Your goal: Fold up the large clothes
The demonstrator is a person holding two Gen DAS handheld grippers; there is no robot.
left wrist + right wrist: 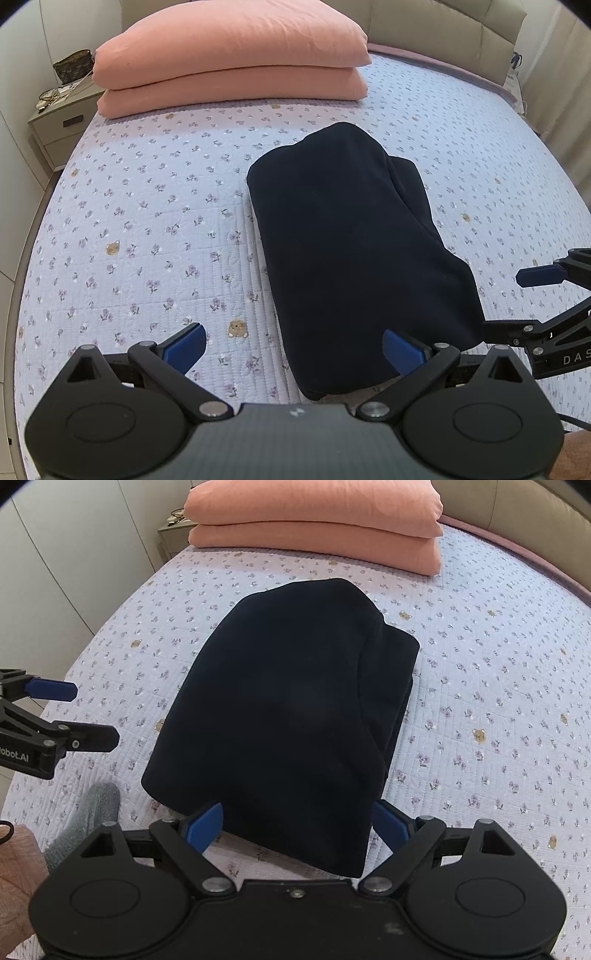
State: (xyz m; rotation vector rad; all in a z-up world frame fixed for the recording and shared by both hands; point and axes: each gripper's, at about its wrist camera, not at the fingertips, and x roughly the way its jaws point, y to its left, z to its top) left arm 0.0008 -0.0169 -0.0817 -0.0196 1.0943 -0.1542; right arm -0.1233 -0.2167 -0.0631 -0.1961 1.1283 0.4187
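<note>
folded garment [354,243] mid-bed [147,206]; stacked pillows [232,55] behind; nightstand [59,129] left of bed.

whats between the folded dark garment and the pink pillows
Only bare floral bedspread lies between the dark garment and the pink pillows; both wrist views show that strip.

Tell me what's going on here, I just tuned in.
A person with a gripper in each hand is folding clothes on a bed. A dark navy garment lies folded into a compact bundle on the floral quilt. Both grippers are open and hold nothing: the left gripper sits at the bundle's near left corner, the right gripper straddles its near edge. Two folded pink blankets are stacked by the headboard. The fold looks about finished.
</note>
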